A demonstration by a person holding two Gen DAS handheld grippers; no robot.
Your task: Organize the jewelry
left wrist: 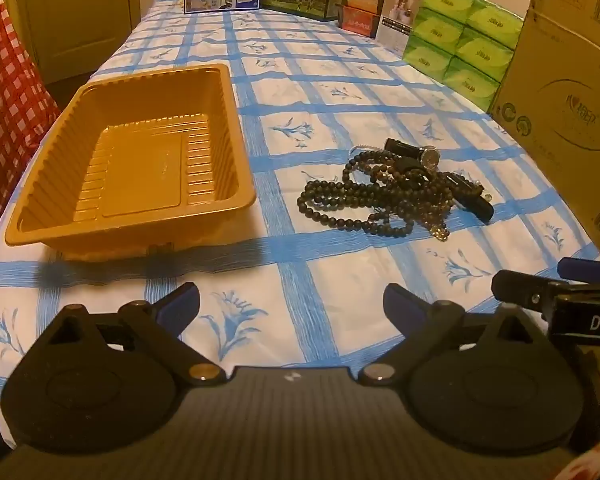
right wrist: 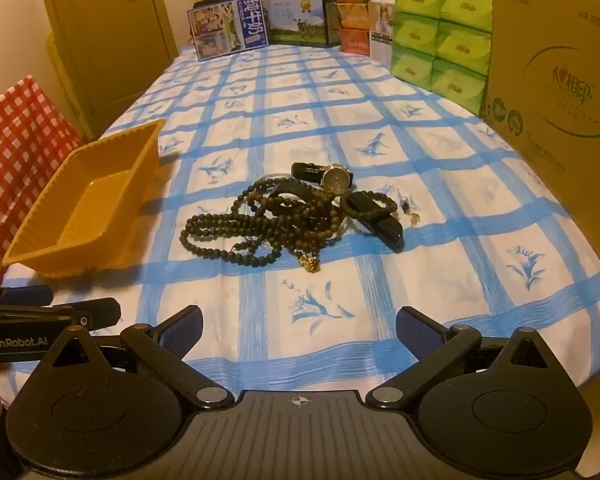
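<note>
left gripper (left wrist: 291,306): jaws spread wide, nothing between them, hovering above the tablecloth near the table's near edge
right gripper (right wrist: 299,330): jaws also wide apart, holding nothing, just beside the left one
jewelry pile (right wrist: 292,216): tangled heap of dark bead strands on the blue-checked tablecloth (right wrist: 380,288), ahead of both grippers, touching neither
watch (right wrist: 328,176): on the far side of the pile, dial up
tray (left wrist: 140,152): gold plastic, nothing in it, left of the pile and apart from it
far end: boxes, green tissue packs (right wrist: 440,36)
</note>
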